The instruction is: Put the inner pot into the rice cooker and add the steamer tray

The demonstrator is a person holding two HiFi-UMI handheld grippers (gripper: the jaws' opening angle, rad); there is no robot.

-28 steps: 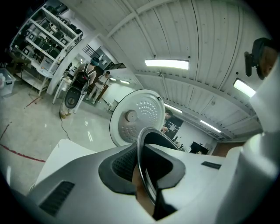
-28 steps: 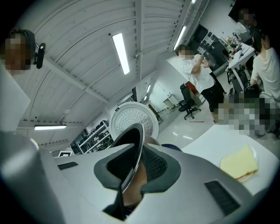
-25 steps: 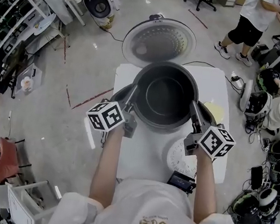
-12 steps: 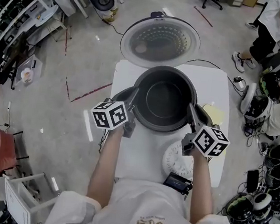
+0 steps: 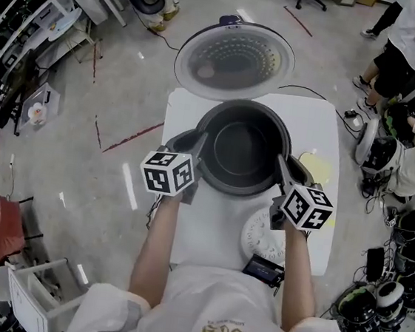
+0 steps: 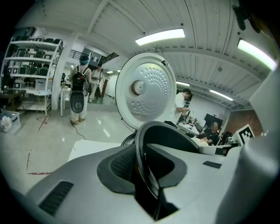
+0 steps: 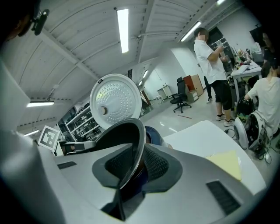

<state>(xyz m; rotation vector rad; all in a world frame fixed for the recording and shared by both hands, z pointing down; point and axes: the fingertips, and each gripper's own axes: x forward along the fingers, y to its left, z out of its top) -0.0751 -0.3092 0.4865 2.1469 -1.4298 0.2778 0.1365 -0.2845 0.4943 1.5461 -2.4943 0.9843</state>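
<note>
The dark, round metal inner pot (image 5: 243, 147) is sitting low in the grey body of the rice cooker (image 5: 179, 142), mouth up, in front of the round white lid (image 5: 233, 59) that is standing open on the far side. We are meeting its rim from opposite flanks. The left gripper (image 5: 198, 149) is reaching in over the left edge and the right gripper (image 5: 281, 162) over the right edge. In each gripper view the thin black rim is running upright through the gap. Both pairs of jaws have just been opening, so we are judging them slack around the rim, not biting it. The pot looks seated, so we are turning to the flat, white, perforated steamer tray (image 5: 256, 238). It is lying on the white table (image 5: 323, 130), just beside and behind the right gripper on our near side. That puts it well apart from the left gripper, so the right hand is the closer one for fetching it.
</note>
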